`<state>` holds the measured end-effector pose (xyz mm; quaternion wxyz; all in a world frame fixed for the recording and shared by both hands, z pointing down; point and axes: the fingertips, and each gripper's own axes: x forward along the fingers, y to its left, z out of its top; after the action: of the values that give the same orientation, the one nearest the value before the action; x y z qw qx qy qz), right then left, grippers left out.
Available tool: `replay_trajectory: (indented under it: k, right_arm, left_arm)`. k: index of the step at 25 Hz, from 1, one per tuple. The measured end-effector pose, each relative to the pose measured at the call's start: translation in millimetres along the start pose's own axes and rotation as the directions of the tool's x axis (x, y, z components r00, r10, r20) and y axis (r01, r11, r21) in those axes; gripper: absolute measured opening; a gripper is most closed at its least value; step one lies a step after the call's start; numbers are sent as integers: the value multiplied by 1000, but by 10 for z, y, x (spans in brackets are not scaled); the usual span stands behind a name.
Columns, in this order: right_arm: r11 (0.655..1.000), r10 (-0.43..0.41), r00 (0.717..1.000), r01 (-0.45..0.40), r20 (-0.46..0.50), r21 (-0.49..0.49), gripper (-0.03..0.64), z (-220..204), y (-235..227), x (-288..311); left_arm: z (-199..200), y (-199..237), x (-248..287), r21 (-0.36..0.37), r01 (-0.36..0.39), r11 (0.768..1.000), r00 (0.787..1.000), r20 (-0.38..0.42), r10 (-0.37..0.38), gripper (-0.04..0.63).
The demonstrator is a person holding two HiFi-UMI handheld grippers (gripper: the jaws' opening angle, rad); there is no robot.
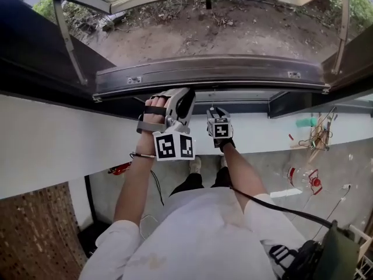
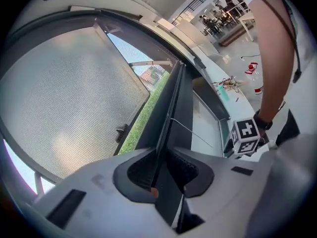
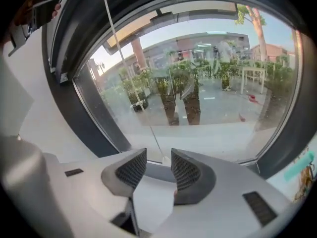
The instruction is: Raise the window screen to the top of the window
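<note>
Left claw [image 2: 159, 155] clamps the edge of the dark metal window rail [image 2: 174, 108], forearm stretched forward; right claw [image 3: 158, 155], beside it and tilted downward, gapes wide, empty.

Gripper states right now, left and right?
Left gripper: shut on the dark window bar.
Right gripper: open, nothing between the jaws.

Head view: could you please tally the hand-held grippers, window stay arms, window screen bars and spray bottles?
hand-held grippers: 2, left and right
window stay arms: 2
window screen bar: 1
spray bottle: 1
Total: 6
</note>
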<state>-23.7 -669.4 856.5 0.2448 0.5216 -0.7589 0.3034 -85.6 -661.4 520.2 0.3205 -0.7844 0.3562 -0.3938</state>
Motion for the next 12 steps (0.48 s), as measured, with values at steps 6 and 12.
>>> replay_trajectory:
  k: [6,12]
  right_arm:
    - [999,-21,1000,20,-19,-39,138,72,59,260]
    - [1000,-4,995,4,-95,-5,2,-166,36,141]
  left_arm:
    - [-24,1,-17,-7,5,1000,1000,-7,-5,69]
    - [-24,25,-28,-63,-25,998,1000,-12,24,58]
